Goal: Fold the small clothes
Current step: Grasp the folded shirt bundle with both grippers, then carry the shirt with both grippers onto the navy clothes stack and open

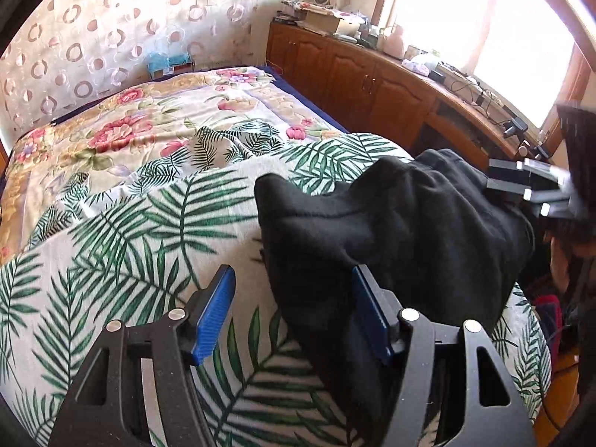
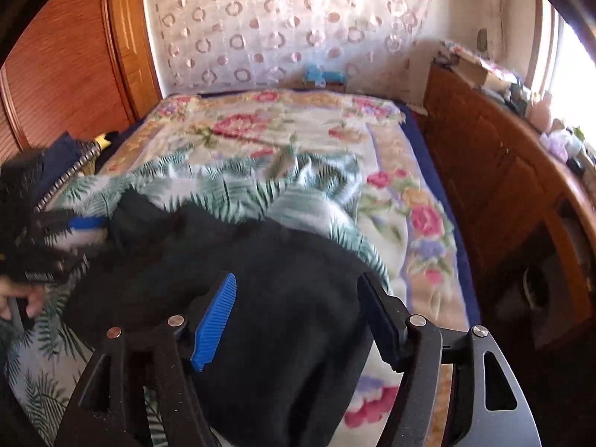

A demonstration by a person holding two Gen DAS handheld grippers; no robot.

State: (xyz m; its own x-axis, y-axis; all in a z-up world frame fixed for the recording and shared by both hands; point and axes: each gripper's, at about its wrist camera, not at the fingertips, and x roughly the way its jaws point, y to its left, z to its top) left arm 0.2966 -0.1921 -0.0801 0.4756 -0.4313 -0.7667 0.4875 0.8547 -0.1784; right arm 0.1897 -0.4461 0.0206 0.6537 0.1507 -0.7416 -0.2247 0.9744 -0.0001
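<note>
Left wrist view, left to right. A palm-leaf sheet (image 1: 123, 231) covers the near part of the bed, over a floral blanket (image 1: 123, 130) that runs to the far wall. The left gripper (image 1: 294, 313) stands with its jaws spread wide and nothing clamped between them. The left blue pad (image 1: 214, 313) is over bare leaf sheet. The black garment (image 1: 402, 231) lies bunched and raised on the sheet, filling the right half of the jaw gap; its lower fold drapes against the inner face of the right pad. Whether pad and cloth press together cannot be told. At the garment's far right edge the right gripper (image 1: 529, 182) enters from the frame side, blurred, its fingertips at the cloth. A wooden cabinet (image 1: 372, 82) stands along the wall beyond the bed.

Right wrist view, left to right. The left gripper (image 2: 70, 231) is blurred at the garment's left end, one blue pad visible just beside the cloth. The black garment (image 2: 268, 290) spreads across the middle and runs down between the fingers of the right gripper (image 2: 298, 313). That gripper's jaws are likewise wide apart, straddling the cloth without pinching it. The floral blanket (image 2: 402, 193) lies to the right.
</note>
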